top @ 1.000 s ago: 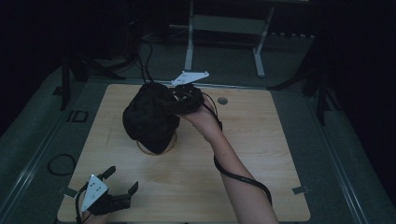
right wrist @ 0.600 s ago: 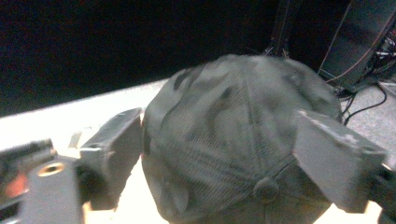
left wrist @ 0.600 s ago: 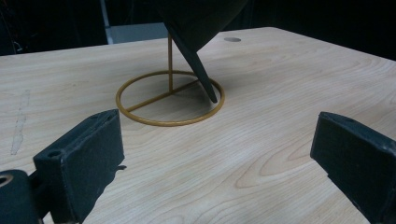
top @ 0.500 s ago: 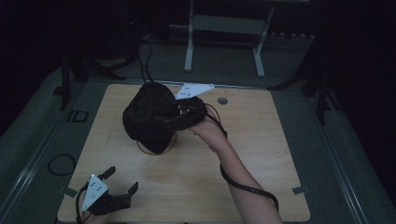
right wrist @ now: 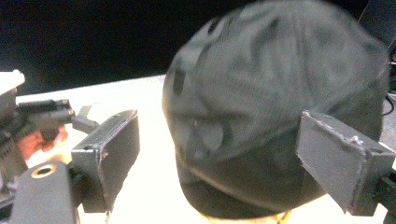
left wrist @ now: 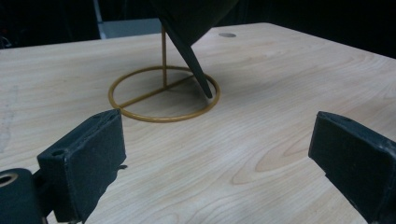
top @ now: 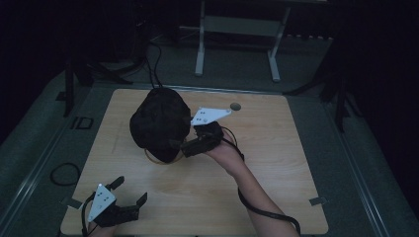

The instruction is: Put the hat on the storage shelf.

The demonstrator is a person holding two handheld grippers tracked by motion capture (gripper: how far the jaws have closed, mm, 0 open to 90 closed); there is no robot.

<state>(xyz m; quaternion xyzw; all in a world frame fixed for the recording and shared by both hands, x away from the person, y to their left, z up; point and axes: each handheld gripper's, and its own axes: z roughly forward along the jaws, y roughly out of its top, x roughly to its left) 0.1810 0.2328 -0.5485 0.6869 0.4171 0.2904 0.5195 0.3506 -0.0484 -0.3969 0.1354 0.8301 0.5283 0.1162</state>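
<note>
A dark mesh cap (top: 159,123) sits on a gold wire stand whose ring base (top: 149,157) rests on the wooden table (top: 276,163). My right gripper (top: 185,147) is at the cap's right lower side, pointing left at it, open. In the right gripper view the cap (right wrist: 280,93) lies between and beyond the wide-apart jaws of the gripper (right wrist: 224,158). My left gripper (top: 131,190) rests open near the table's front left corner. In its own view the left gripper (left wrist: 215,158) faces the stand's ring (left wrist: 163,95) and the cap's brim (left wrist: 191,51), with nothing between its jaws.
A small round hole (top: 235,106) lies in the table top behind the right hand. The right gripper's cable (top: 262,210) trails along the forearm toward the front edge. Dark frames and stands (top: 237,24) rise beyond the table's far edge.
My right gripper has come from the cap's far right side toward the person, down to its lower right edge. The cap and the left gripper have stayed put.
</note>
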